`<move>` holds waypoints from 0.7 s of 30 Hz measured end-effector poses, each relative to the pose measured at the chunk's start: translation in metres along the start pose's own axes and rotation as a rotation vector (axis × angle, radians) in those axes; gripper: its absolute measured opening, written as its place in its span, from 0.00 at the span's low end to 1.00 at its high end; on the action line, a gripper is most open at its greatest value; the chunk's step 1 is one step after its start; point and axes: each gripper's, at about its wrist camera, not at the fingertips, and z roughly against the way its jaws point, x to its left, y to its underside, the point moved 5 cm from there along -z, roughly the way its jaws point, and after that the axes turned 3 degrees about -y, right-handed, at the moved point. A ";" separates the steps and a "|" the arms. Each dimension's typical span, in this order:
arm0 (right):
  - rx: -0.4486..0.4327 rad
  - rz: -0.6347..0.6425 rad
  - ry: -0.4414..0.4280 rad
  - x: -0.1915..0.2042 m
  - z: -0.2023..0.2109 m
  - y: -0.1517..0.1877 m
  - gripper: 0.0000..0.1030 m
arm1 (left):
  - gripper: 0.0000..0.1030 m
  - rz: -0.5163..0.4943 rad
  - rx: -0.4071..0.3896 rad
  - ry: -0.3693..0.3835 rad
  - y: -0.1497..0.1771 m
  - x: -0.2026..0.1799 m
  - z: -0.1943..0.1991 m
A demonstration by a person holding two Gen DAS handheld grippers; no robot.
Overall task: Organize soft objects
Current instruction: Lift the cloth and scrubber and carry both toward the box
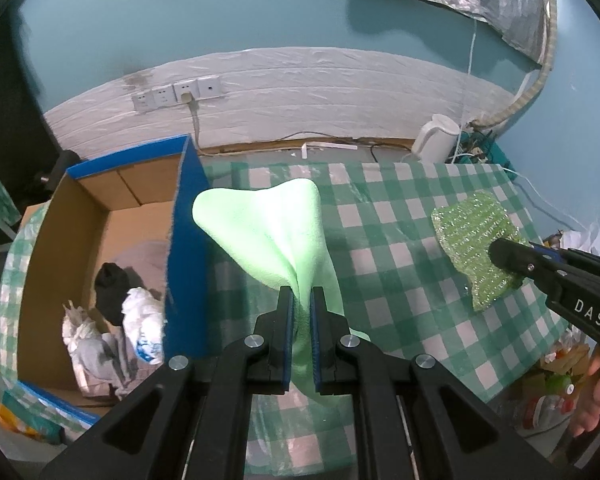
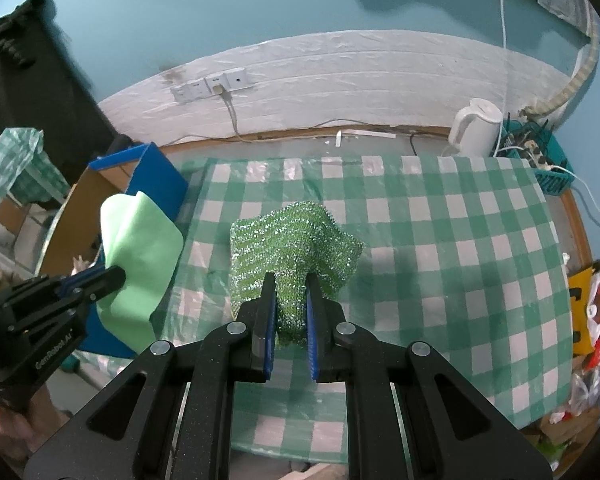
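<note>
Left gripper [image 1: 301,300] jaws clamped on pale green cloth [image 1: 268,232]; right gripper [image 2: 291,288] jaws on sparkly scrubber [image 2: 292,240].

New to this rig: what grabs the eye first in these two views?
Two green cloths held up over the green-checked tablecloth: the left gripper is shut on a smooth pale green cloth, and the right gripper is shut on a sparkly green scrubbing cloth. Next, at the table's left edge, an open blue-rimmed cardboard box already holds black and white soft items.
</note>
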 end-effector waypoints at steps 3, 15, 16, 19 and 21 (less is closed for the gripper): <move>-0.002 0.010 -0.008 0.009 -0.001 -0.003 0.11 | 0.08 0.011 -0.003 -0.010 0.000 0.008 0.002; -0.002 0.067 -0.051 0.058 -0.007 -0.014 0.11 | 0.08 0.059 -0.039 -0.054 0.003 0.049 0.019; -0.002 0.074 -0.058 0.065 -0.008 -0.016 0.11 | 0.08 0.063 -0.044 -0.061 0.003 0.053 0.020; 0.003 0.090 -0.073 0.080 -0.012 -0.018 0.11 | 0.08 0.080 -0.049 -0.078 0.004 0.066 0.024; 0.006 0.102 -0.079 0.090 -0.015 -0.020 0.11 | 0.08 0.092 -0.052 -0.083 0.004 0.075 0.026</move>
